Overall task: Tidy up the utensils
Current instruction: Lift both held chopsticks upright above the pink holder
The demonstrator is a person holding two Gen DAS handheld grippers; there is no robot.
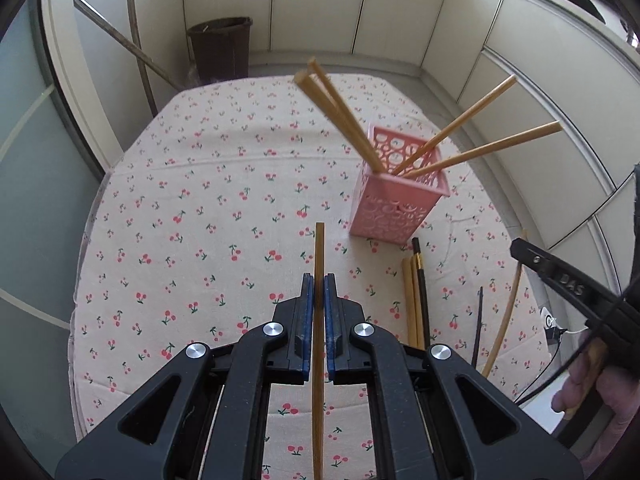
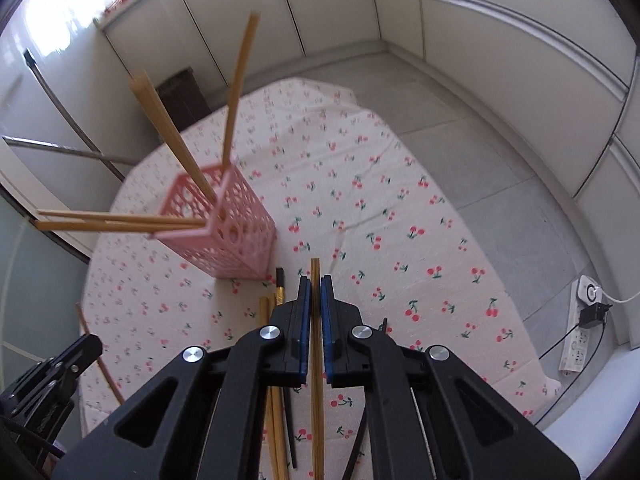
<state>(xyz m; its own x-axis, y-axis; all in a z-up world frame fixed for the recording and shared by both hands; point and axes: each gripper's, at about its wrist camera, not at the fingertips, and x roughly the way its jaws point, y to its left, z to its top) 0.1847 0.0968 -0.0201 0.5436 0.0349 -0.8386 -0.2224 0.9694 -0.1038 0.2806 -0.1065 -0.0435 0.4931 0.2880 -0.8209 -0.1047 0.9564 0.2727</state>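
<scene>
My left gripper (image 1: 319, 286) is clamped on a thin wooden chopstick (image 1: 319, 256), stick running lengthwise btwn the blue pads (image 1: 307, 312), tip poking out ahead, above the cherry-print tablecloth (image 1: 200, 208). My right gripper (image 2: 315, 288) grips a second wooden chopstick (image 2: 315, 276) the same way. Pink perforated plastic holder (image 2: 236, 232) w/ several chopsticks stands near the cloth's right edge. Loose chopsticks (image 1: 416, 300) lie on the cloth just beside its base.

Both wrist views look steeply down, sharing the pink holder (image 1: 396, 196).
</scene>
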